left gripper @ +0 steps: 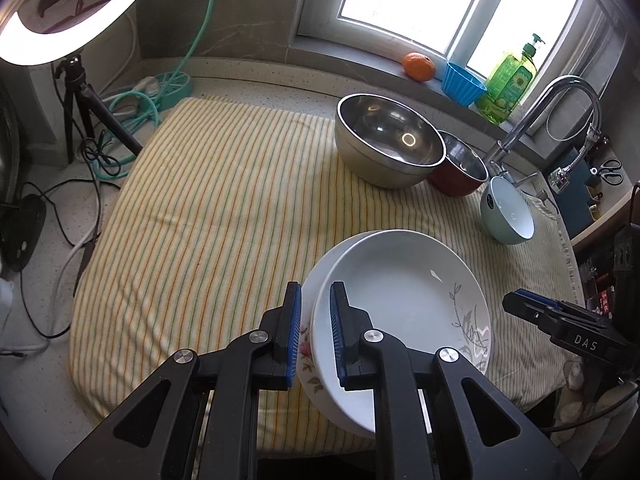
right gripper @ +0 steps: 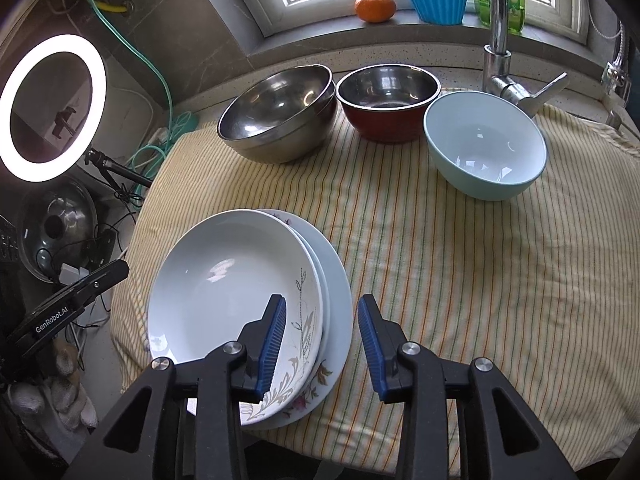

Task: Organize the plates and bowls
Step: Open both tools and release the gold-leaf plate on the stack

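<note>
Two stacked plates [right gripper: 240, 284] lie at 7 o'clock on the striped towel [right gripper: 440, 280]. We find our left gripper [left gripper: 316, 328] nipping the top plate's rim [left gripper: 320, 320] between narrow fingers; our right gripper [right gripper: 322, 344] stands parted, pads clear of the rims.

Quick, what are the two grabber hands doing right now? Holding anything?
Left gripper: almost fully closed, holding nothing, next to the stack of white floral plates.
Right gripper: open, empty, by the same stack.
</note>
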The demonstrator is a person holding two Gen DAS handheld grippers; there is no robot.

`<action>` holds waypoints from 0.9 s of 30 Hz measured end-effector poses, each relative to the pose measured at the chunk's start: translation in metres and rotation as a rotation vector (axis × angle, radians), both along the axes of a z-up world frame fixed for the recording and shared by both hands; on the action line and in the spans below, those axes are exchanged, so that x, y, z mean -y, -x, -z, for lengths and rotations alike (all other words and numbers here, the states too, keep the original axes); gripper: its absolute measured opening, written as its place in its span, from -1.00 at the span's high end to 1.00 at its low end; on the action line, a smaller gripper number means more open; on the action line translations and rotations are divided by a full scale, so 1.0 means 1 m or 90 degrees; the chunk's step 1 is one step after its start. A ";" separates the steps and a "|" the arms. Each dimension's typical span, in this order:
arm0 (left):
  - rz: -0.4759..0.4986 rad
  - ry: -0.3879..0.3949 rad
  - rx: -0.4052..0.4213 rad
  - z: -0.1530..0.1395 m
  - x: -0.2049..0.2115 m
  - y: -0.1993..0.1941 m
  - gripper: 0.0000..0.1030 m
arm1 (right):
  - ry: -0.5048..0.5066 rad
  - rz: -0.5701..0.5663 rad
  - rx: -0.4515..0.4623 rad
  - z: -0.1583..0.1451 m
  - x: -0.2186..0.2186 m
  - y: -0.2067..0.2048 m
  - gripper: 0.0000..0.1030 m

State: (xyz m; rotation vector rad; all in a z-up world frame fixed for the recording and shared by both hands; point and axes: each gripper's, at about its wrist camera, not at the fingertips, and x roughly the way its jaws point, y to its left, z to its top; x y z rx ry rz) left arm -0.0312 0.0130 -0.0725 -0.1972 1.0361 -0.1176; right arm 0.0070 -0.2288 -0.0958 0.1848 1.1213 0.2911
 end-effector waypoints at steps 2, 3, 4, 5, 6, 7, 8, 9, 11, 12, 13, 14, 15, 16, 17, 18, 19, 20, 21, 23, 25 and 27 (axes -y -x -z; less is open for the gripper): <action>0.001 0.006 -0.001 -0.001 0.000 -0.004 0.75 | 0.007 0.004 0.022 -0.006 0.000 -0.002 0.34; 0.000 0.008 -0.002 -0.002 0.000 -0.006 0.75 | 0.007 0.007 0.033 -0.009 0.001 -0.003 0.34; -0.001 0.011 -0.003 -0.003 -0.001 -0.008 0.75 | 0.005 0.010 0.041 -0.012 0.001 -0.005 0.34; -0.003 0.015 -0.003 -0.004 -0.003 -0.010 0.75 | 0.001 0.011 0.047 -0.014 0.002 -0.007 0.34; -0.004 0.019 -0.003 -0.005 -0.003 -0.013 0.75 | -0.002 0.011 0.048 -0.016 0.002 -0.010 0.34; -0.007 0.023 -0.003 -0.006 -0.004 -0.016 0.75 | -0.003 0.009 0.049 -0.018 0.002 -0.013 0.34; -0.009 0.027 -0.003 -0.007 -0.005 -0.018 0.75 | -0.004 0.006 0.050 -0.020 0.001 -0.016 0.34; -0.012 0.029 -0.001 -0.008 -0.006 -0.021 0.75 | -0.003 0.001 0.049 -0.021 0.001 -0.019 0.34; -0.015 0.033 0.003 -0.010 -0.008 -0.026 0.75 | 0.011 -0.006 0.049 -0.025 -0.002 -0.024 0.34; -0.016 0.037 0.004 -0.010 -0.009 -0.029 0.75 | 0.020 -0.008 0.047 -0.026 -0.003 -0.027 0.34; -0.016 0.041 0.005 -0.011 -0.010 -0.032 0.75 | 0.027 -0.009 0.041 -0.027 -0.003 -0.031 0.34; -0.017 0.043 0.005 -0.011 -0.011 -0.035 0.75 | 0.028 -0.007 0.035 -0.028 -0.004 -0.034 0.34; -0.018 0.046 0.005 -0.011 -0.011 -0.038 0.75 | 0.024 -0.003 0.029 -0.028 -0.002 -0.038 0.34; -0.018 0.051 0.004 -0.011 -0.012 -0.042 0.75 | 0.018 0.002 0.025 -0.028 -0.001 -0.041 0.34; -0.016 0.055 0.003 -0.011 -0.012 -0.045 0.75 | 0.011 0.006 0.022 -0.029 0.001 -0.045 0.34; -0.014 0.057 0.002 -0.011 -0.011 -0.048 0.75 | 0.005 0.010 0.020 -0.030 0.002 -0.048 0.34; -0.012 0.058 0.002 -0.011 -0.010 -0.051 0.75 | -0.001 0.014 0.019 -0.031 0.003 -0.051 0.34; -0.008 0.060 0.002 -0.011 -0.010 -0.054 0.75 | -0.005 0.017 0.019 -0.032 0.003 -0.054 0.34; -0.004 0.062 0.001 -0.011 -0.009 -0.056 0.75 | -0.006 0.020 0.019 -0.034 0.003 -0.057 0.34; 0.005 0.069 0.000 -0.011 -0.009 -0.062 0.75 | -0.003 0.023 0.022 -0.037 0.000 -0.062 0.34; 0.010 0.079 -0.003 -0.010 -0.009 -0.067 0.75 | 0.001 0.022 0.028 -0.042 -0.003 -0.069 0.34; 0.012 0.093 -0.009 -0.009 -0.011 -0.073 0.75 | 0.004 0.022 0.033 -0.046 -0.007 -0.076 0.34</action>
